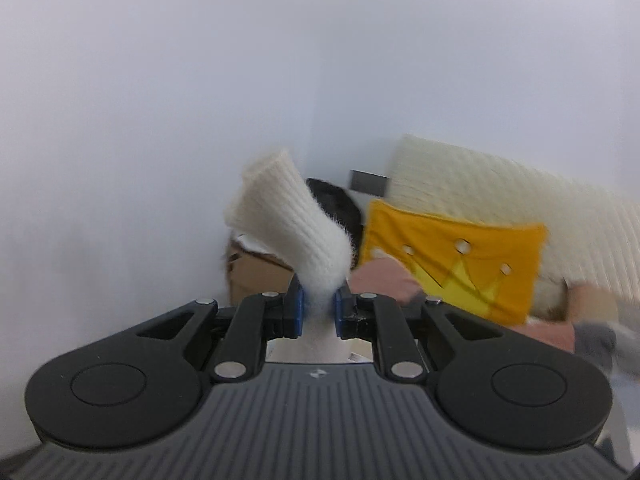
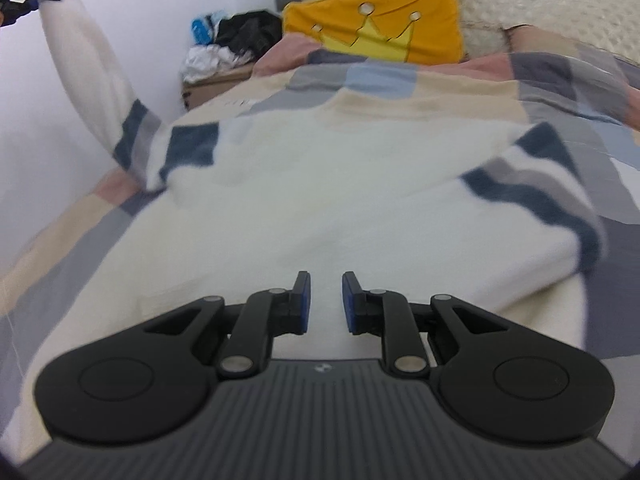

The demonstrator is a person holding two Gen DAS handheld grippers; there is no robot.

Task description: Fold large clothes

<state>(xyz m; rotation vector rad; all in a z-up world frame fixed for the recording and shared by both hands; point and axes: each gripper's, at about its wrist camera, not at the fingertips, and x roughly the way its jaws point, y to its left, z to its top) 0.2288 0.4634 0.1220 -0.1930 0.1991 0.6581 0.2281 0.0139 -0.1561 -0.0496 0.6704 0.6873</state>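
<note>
Patchwork bedspread (image 2: pixel 560 76) by white wall (image 2: pixel 152 20) — left fingers (image 1: pixel 298 304) clamping sleeve (image 1: pixel 296 224), right fingers (image 2: pixel 302 300) slightly apart, empty.

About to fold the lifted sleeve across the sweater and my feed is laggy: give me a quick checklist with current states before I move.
1. Left claw gripping the sleeve cuff: ok, the knit is pinched between the blue pads.
2. Sleeve lifted clear of the bed: ok, it rises from the shoulder up to the claw.
3. Sweater body lying flat on the bedspread: ok, though the picture is blurred.
4. Right claw free: ok, a narrow gap between the pads with nothing in it, poised over the hem.
5. Other sleeve: cannot tell whether it is folded in.
6. Yellow crown pillow out of the way: ok.
</note>
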